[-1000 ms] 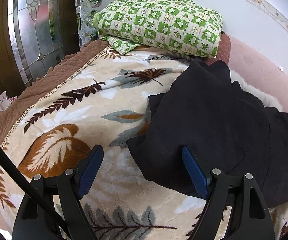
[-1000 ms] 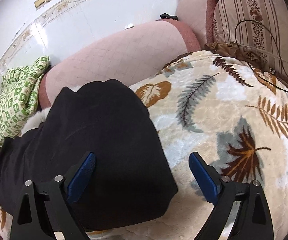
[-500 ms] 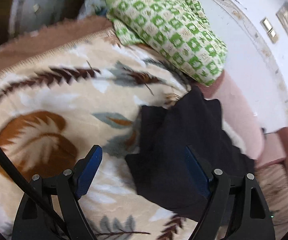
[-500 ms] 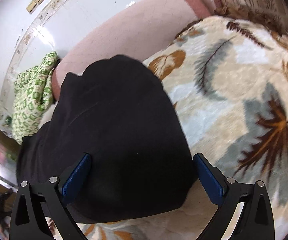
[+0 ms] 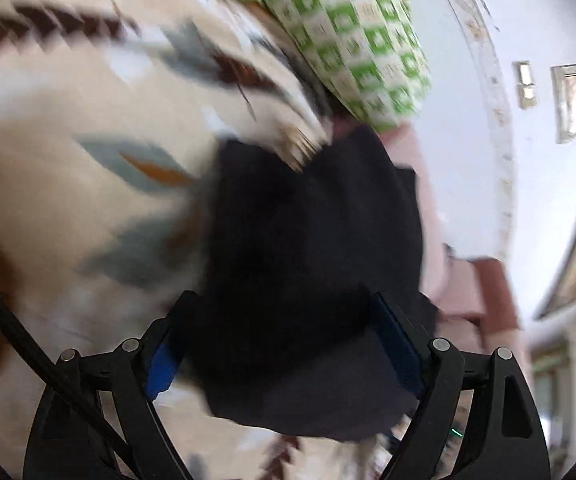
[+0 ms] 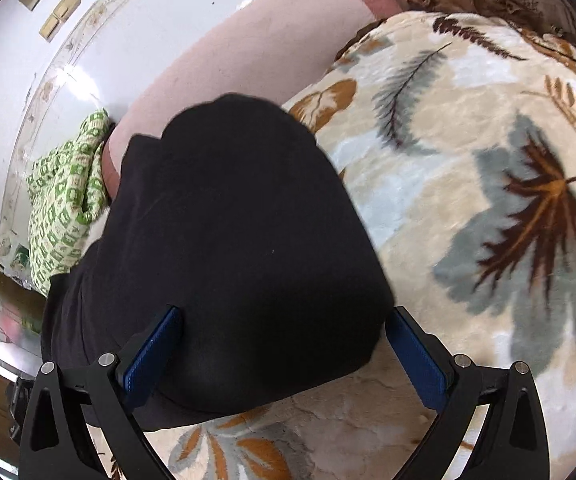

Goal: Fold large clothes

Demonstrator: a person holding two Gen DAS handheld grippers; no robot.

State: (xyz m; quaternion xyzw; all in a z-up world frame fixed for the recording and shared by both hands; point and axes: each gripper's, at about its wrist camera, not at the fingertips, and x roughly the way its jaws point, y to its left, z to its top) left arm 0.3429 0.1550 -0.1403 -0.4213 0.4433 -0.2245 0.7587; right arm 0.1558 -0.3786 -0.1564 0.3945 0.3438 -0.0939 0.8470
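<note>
- Black garment (image 6: 224,248) lies in a folded, rounded heap on the leaf-patterned blanket (image 6: 488,152), toward the far side, its far edge touching the pink bolster (image 6: 248,44) along the wall.
- Right gripper (image 6: 284,344) has its jaws spread wide, straddling the near right corner of the heap; the blue pads (image 6: 416,364) stand beside the cloth and pinch nothing.
- Left gripper (image 5: 284,344) also looks released, its jaws apart around the near left edge of the same garment; that view is smeared by motion, so whether a pad touches cloth cannot be told.
- Risk: closing from here could catch only the top layer, and lifting would peel the fold open.
- Risk: the plush blanket sits directly under the edge; a low pinch could grab blanket pile with the garment and drag both.
- Risk: the left tool appears to be moving fast, and a hurried closure may miss the edge or bunch it unevenly against the right side.
- Green checked quilt (image 6: 68,196) lies at the far left, just beside the garment; a wide sweep could snag it.
</note>
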